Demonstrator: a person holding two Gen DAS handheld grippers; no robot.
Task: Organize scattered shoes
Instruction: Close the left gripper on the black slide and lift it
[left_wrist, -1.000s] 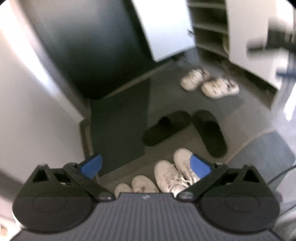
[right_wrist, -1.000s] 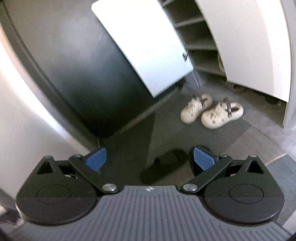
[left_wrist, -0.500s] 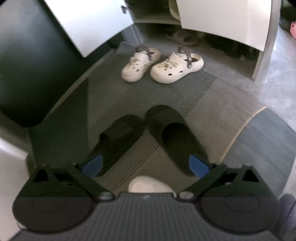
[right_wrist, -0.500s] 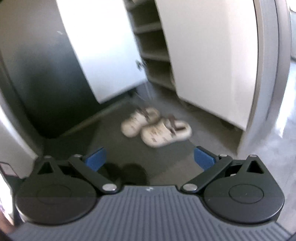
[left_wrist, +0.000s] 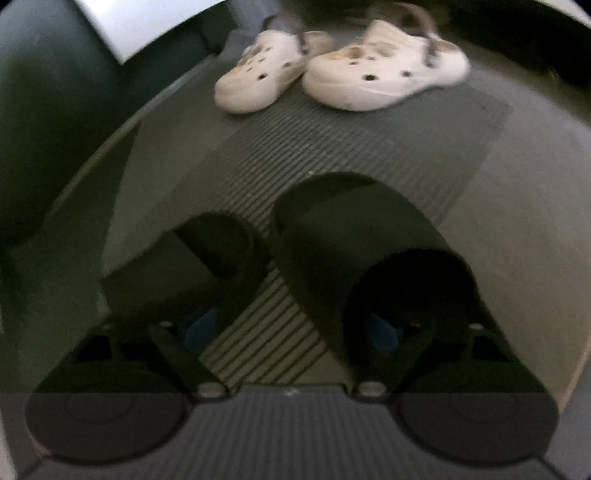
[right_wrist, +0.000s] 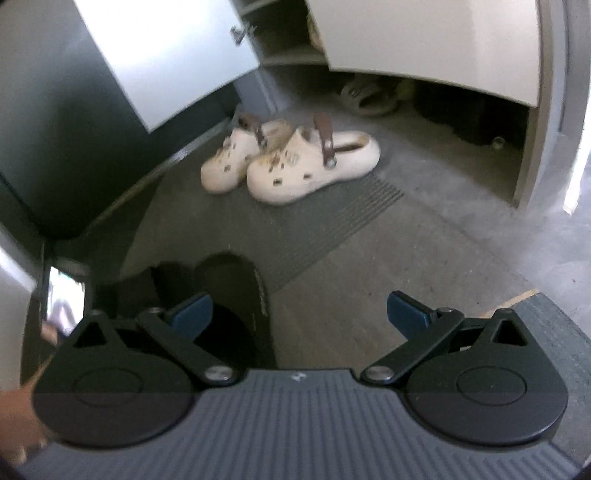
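Left wrist view, read from left to right. The left claw (left_wrist: 291, 328) is hanging low over a ribbed floor mat (left_wrist: 332, 155), and its jaws are closing. The left blue pad (left_wrist: 199, 325) is lying over the left black slipper (left_wrist: 184, 273); the right blue pad (left_wrist: 384, 330) is sitting at the dark mouth of the right black slipper (left_wrist: 351, 243). Only bare mat is showing in the gap between the two pads, and whether either pad is touching a slipper cannot be told through the blur. The two slippers are fanning apart just ahead of the claw, toes nearly meeting. Well beyond them, a pair of cream clogs (left_wrist: 332, 66) is standing side by side, toes pointing back toward the claw.

Right wrist view, read from left to right. Part of a person's hand (right_wrist: 14, 417) is showing at the lower left edge, beside the claw's body. The right claw (right_wrist: 299, 314) is spread wide with nothing between its pads. Its left pad (right_wrist: 192, 314) is lying over the heel end of one black slipper (right_wrist: 236, 295); its right pad (right_wrist: 406, 314) is standing over bare floor. Ahead of the claw, the cream clogs (right_wrist: 291, 162) are resting together at the far end of the mat (right_wrist: 332, 218). Farther ahead and to the right, an open shoe cupboard (right_wrist: 424, 37) is standing with a tan sandal (right_wrist: 369, 98) in its bottom space.
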